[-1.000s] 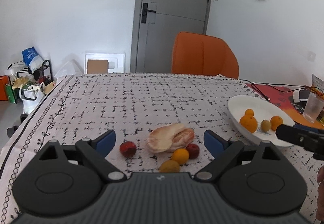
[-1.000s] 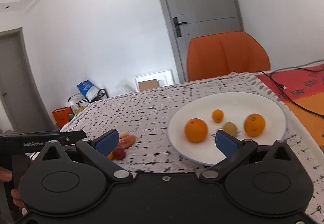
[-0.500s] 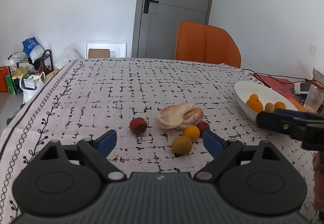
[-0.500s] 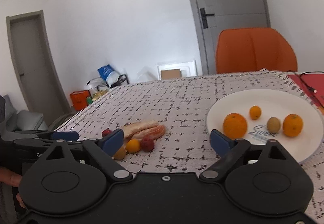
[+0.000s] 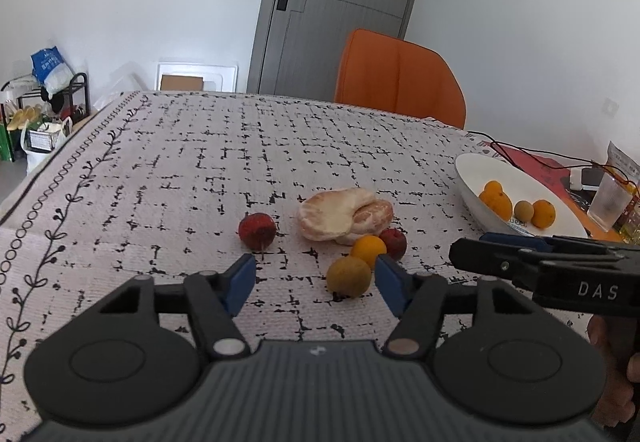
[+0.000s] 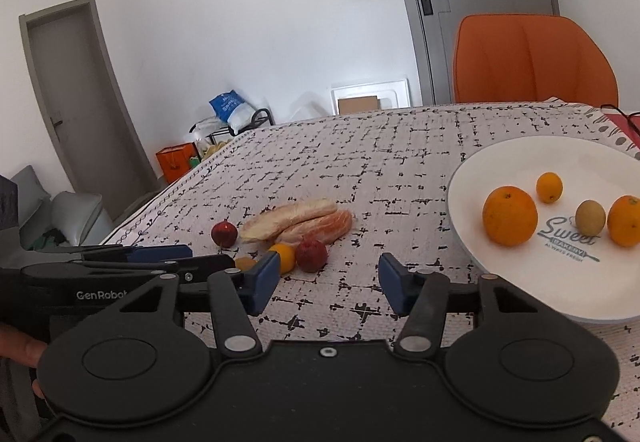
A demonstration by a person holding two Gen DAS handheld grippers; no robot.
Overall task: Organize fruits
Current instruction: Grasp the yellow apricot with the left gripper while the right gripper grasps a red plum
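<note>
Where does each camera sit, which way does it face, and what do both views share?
Left wrist: on the left tool, open, looking across the tablecloth at loose fruit; the right tool and fingers show.
Right wrist: on the right tool, open, facing the white plate; the left tool shows.
Shared: the flatbread, plate, orange chair.

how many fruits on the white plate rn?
4 on the round white plate: large orange at left, small orange behind it, brownish kiwi-like fruit, another orange at right edge. None seem hidden.
</note>
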